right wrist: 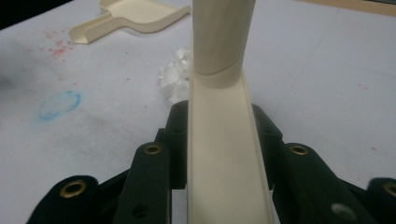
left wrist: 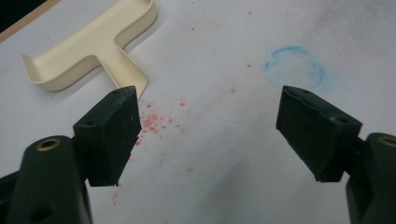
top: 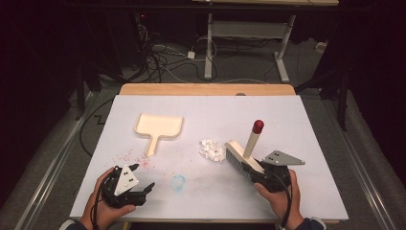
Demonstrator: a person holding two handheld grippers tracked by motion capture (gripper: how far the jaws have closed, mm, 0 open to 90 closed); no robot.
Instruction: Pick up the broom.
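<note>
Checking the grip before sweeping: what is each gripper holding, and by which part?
Right gripper clamps the brush by its cream head; left gripper holds nothing.

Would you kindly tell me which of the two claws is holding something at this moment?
The right claw, clamped on the cream brush; the left claw stands open and empty.

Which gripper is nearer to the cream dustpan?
Left. The left gripper sits open just below the dustpan handle; the right gripper, holding the brush, is far across the table.
</note>
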